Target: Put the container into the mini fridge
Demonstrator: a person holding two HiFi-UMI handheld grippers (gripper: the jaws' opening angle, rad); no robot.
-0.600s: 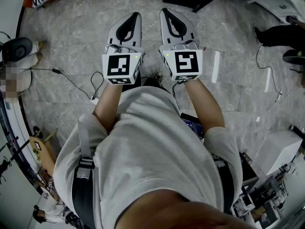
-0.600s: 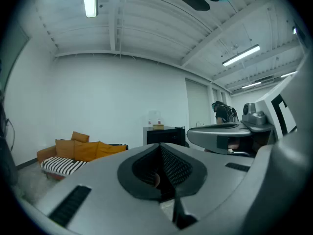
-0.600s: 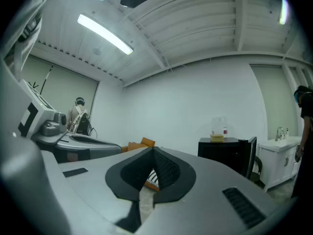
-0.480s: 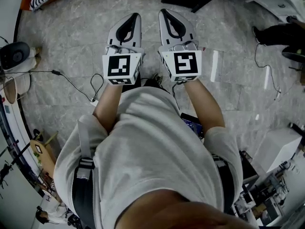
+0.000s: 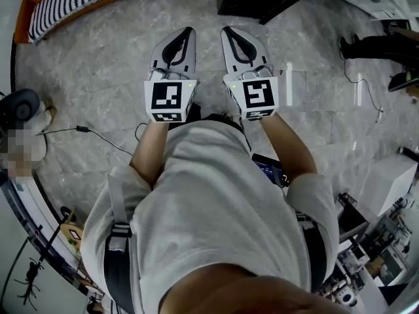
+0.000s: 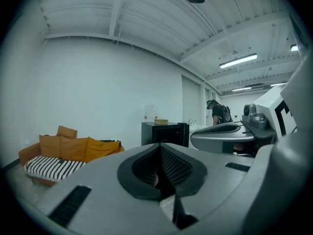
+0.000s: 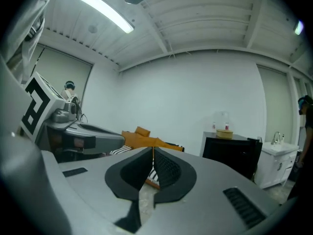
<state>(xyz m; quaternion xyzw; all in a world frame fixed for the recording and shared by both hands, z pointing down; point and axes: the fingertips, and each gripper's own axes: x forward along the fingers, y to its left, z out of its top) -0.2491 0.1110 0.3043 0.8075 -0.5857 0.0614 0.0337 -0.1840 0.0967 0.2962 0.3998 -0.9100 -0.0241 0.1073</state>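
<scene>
Container point(image 7: 225, 133) atop mini fridge point(image 7: 229, 155), well ahead of closed right gripper point(image 7: 153, 150)

Bright even light from ceiling tubes point(image 7: 105, 9), soft shadows, fisheye bending, dark corners

Black mini fridge point(image 7: 229, 154), orange sofa point(image 6: 73, 148), grey marbled floor point(image 5: 91, 70)

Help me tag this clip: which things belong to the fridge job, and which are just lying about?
Job: tan container atop black mini fridge; left gripper and right gripper, both shut, empty.
Lying about: orange sofa, floor cable, white sink cabinet.
</scene>
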